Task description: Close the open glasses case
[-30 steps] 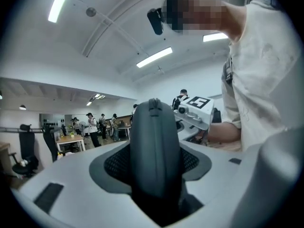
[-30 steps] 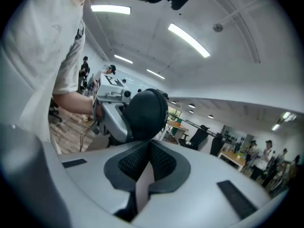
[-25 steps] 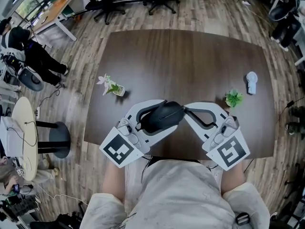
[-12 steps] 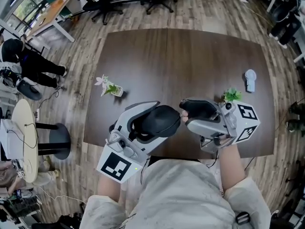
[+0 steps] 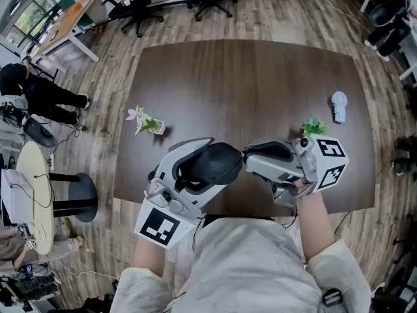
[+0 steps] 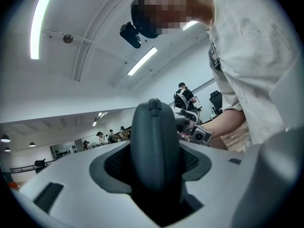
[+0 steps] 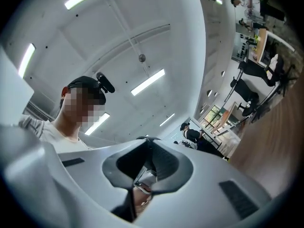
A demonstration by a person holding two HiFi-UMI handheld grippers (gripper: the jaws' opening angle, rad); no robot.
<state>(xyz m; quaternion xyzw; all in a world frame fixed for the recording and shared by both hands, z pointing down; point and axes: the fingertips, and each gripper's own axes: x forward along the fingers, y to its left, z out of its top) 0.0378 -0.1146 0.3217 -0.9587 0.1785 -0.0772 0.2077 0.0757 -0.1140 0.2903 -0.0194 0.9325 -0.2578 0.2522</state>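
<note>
My left claw (image 5: 215, 165) was clamped on the glasses case (image 5: 227, 160), jaws set wide around its dark rounded shell. In the left gripper view the case filled the gap between the pads, end-on, with its seam running up over the top. I held it in the air over the near edge of the table (image 5: 247, 77), right in front of my body, not resting on anything.

My right claw (image 5: 250, 157) had just been closing. Its jaws were narrow, the tips meeting with only a slit left lower down. I could make out nothing caught between them in the right gripper view.

What the next move turned on was how the case lay to that right claw. Its long axis ran across me, from the left claw's grip out toward my right. The free end therefore pointed straight at the right claw's tips. In the head view those tips sat just beside that end, perhaps touching it, though I could not tell for certain. The right claw was plainly the nearer free one, as the left was busy holding.

From these views I could not tell whether the case was fully shut. I judged that any last squeeze or pull would have to come from the right, along that seam.
</note>
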